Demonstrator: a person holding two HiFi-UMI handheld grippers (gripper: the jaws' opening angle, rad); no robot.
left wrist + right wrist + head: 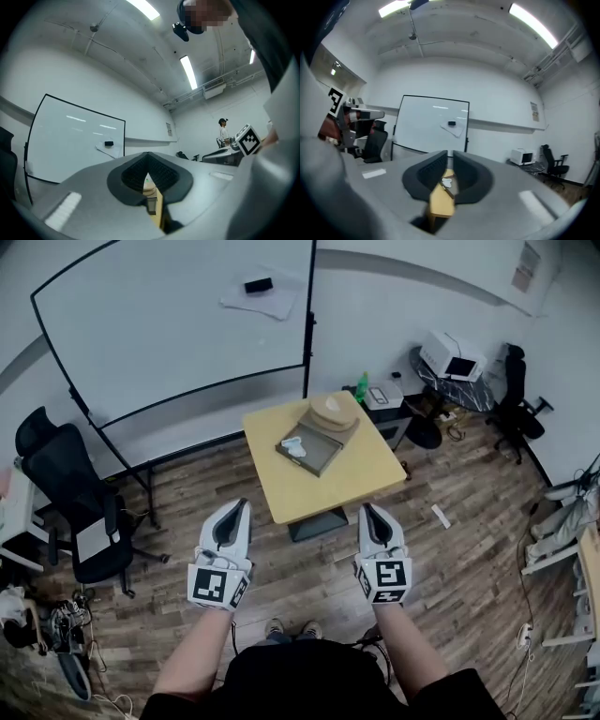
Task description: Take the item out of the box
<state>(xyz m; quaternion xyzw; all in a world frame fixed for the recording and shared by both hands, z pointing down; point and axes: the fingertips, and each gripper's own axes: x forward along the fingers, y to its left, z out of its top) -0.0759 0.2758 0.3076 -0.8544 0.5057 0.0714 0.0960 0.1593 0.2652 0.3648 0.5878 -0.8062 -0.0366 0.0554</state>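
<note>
A shallow grey box (312, 448) lies on a small square wooden table (347, 479), with a white item (293, 446) inside it. A round tan lid-like piece (333, 413) rests at the box's far edge. Both grippers hang over the wooden floor, short of the table's near edge. My left gripper (234, 514) is shut with nothing in it, and so is my right gripper (372, 515). In the right gripper view, the table (440, 199) and the white item (447, 180) show below the closed tips (450, 152). The left gripper view shows its tips (148, 153) meeting above a sliver of the table (158, 208).
A large whiteboard (178, 324) stands behind the table. A black office chair (70, 493) is at the left, another chair (516, 395) and a white appliance (450, 354) at the right. A green bottle (362, 385) stands beyond the table. A person (224, 132) stands far off.
</note>
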